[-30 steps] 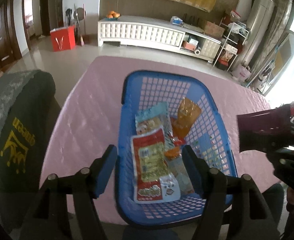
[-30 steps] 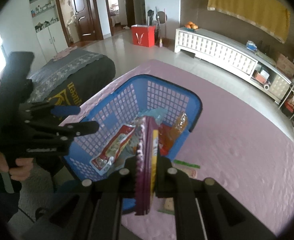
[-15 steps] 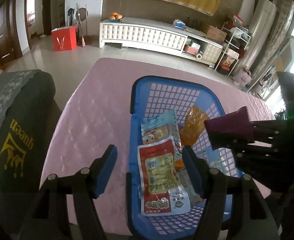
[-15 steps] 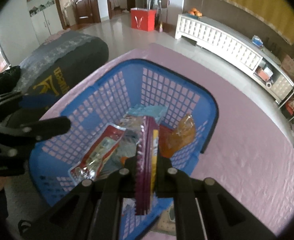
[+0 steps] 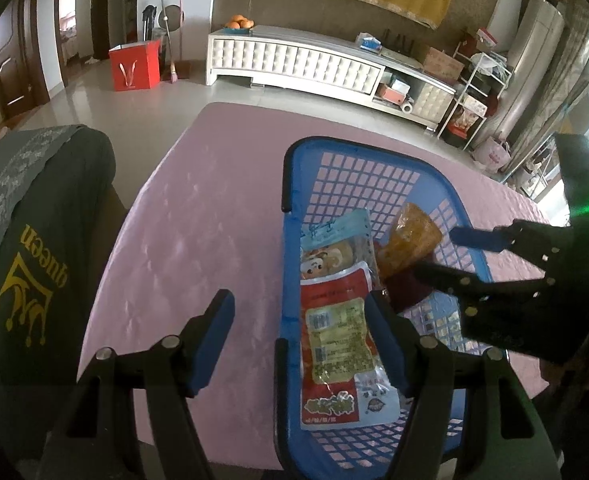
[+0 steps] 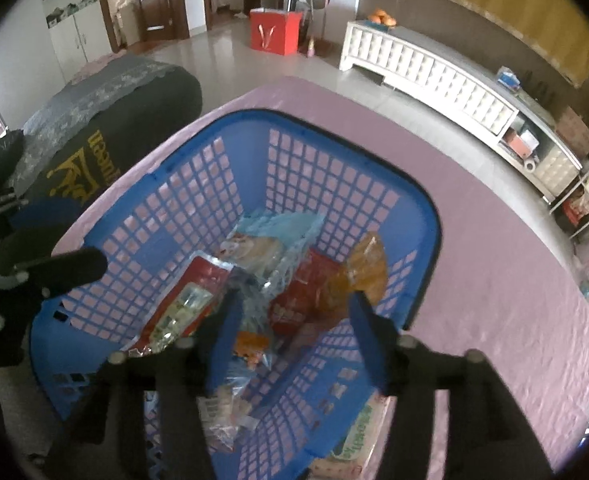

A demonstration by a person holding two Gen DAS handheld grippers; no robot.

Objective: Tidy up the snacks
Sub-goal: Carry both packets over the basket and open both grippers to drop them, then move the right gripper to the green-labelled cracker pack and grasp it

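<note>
Over the basket (image 6: 426,216), right fingers (image 6: 366,320) just opened, empty.

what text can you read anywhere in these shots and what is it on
"queen", yellow letters with a crown drawing, on the dark cushion; it reads upside down in the left wrist view.
A V-shaped mark, no words, on the red bag on the floor.
Print on the red and white snack packet in the blue basket: too small to read.
Green lettering on the packet outside the basket: blurred.
</note>
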